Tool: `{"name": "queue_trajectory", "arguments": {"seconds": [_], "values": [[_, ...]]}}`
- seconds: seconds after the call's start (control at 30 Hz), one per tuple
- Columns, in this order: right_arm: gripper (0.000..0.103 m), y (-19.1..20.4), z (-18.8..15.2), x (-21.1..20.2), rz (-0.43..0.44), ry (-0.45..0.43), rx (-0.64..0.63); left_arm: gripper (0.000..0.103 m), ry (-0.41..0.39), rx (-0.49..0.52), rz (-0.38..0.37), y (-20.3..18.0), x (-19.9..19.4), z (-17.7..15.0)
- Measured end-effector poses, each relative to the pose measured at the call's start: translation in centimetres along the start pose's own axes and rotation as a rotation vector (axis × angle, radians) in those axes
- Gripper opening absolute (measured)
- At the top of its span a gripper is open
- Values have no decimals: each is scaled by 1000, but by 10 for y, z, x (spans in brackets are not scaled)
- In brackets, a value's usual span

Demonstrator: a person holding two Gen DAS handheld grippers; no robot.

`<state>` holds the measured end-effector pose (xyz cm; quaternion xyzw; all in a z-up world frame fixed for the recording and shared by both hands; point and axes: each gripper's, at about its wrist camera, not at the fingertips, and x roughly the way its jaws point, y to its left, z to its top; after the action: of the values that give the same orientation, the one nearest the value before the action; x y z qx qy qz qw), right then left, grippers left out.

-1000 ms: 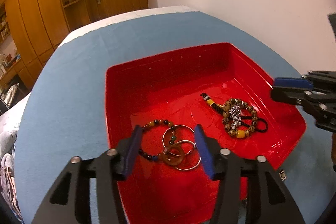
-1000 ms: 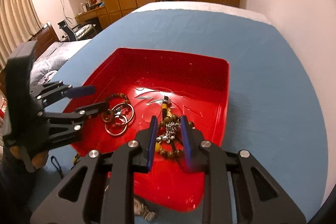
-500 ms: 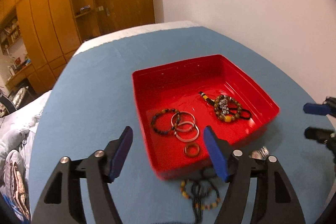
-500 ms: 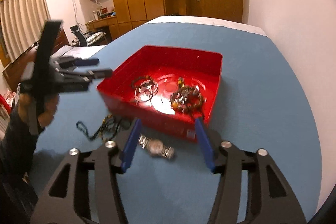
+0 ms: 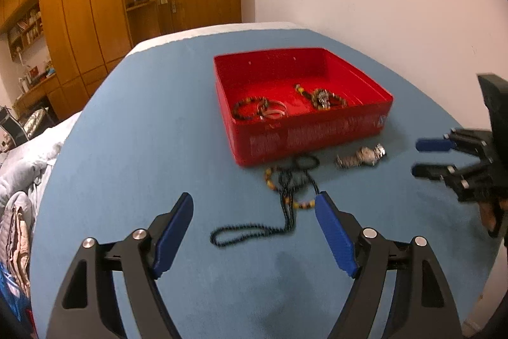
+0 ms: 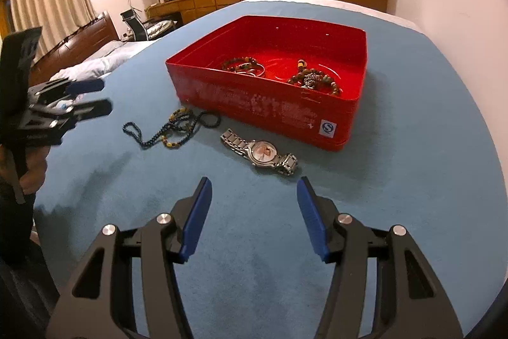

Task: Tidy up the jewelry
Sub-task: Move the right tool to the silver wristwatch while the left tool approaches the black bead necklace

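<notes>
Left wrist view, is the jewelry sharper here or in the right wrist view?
Left wrist view: the watch and dark bead necklace are smeared by blur. Right wrist view: the watch dial and band links read crisply, the necklace mostly sharp.

A tray [image 6: 254, 104] is set on the table [image 6: 412, 148], toward its far side. In the tray, a beaded bracelet [image 6: 236, 63] and rings [image 6: 254, 70] are placed left, a beaded bundle [image 6: 312, 80] right. On the table just near of the tray, a bead necklace [image 6: 173, 129] is laid left and a watch [image 6: 260, 151] right, apart from each other. Both grippers are held nearer than these, over bare table.
</notes>
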<state>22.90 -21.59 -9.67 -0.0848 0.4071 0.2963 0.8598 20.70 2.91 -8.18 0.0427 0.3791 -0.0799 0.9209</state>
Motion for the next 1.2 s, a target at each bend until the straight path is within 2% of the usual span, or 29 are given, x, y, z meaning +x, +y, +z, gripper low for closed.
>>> {"name": "queue_trajectory", "arguments": {"seconds": [0.1, 0.37, 0.8, 0.87, 0.93, 0.97, 1.2], "values": [[56, -6, 4, 12, 5, 14, -16, 80, 22, -16, -26, -2, 7, -8], [57, -14, 17, 45, 17, 49, -72, 80, 61, 5, -26, -15, 38, -12], [57, -15, 26, 72, 52, 91, -100, 80, 86, -5, -46, -13, 46, -13], [53, -16, 25, 72, 47, 91, -103, 80, 89, -8, -49, -12, 47, -14], [40, -15, 25, 71, 44, 94, -103, 80, 92, -10, -50, -11, 48, -14], [38, -15, 24, 69, 49, 100, -103, 80, 95, -10, -50, -11, 48, -14], [36, -4, 16, 62, 39, 112, -141, 80, 103, -1, -44, -15, 51, -12]]}}
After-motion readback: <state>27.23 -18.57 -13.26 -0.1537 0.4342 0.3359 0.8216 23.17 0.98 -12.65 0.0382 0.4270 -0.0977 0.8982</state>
